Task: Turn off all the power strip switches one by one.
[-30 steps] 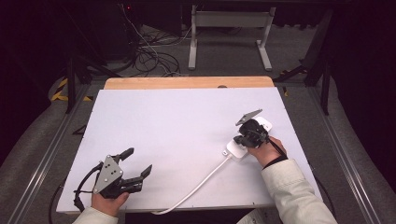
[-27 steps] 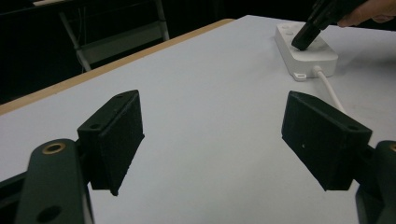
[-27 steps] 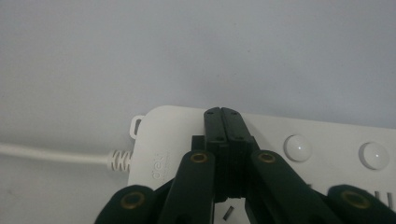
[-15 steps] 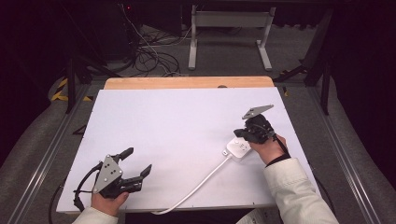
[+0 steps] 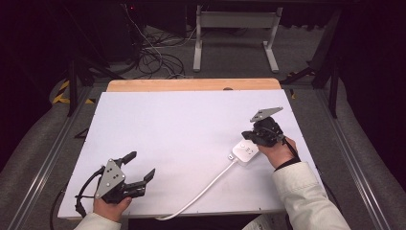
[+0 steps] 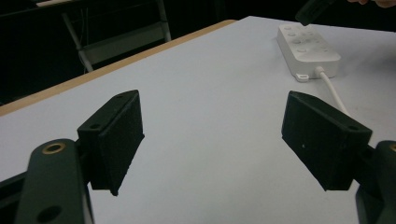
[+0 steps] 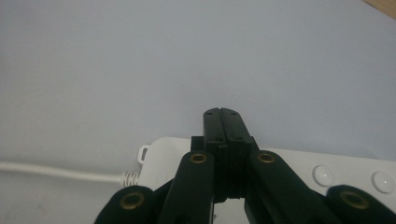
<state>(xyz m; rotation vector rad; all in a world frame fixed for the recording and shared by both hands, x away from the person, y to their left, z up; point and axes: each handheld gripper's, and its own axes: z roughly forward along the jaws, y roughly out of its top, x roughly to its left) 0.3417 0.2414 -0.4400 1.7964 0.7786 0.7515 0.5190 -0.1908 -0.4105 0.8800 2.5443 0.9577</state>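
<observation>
Here the right tongs point(image 5: 253, 139) are hovering pressed together over the white power strip point(image 5: 245, 152) at four o'clock on the bench point(image 5: 191, 129). The left tongs point(image 5: 136, 167) are resting spread and empty at seven o'clock.

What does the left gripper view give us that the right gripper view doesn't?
Left gripper view: the left gripper with its two jaws standing wide apart and nothing between them, the table's wooden far edge, a grey metal frame on the floor beyond, and the tip of the right gripper hanging above the power strip.

Right gripper view: the right gripper's own jaws pressed together with nothing held, seen from just above the strip, plus the ribbed sleeve where the white cable enters the strip.

Both: the white power strip, its cable and the white tabletop.
</observation>
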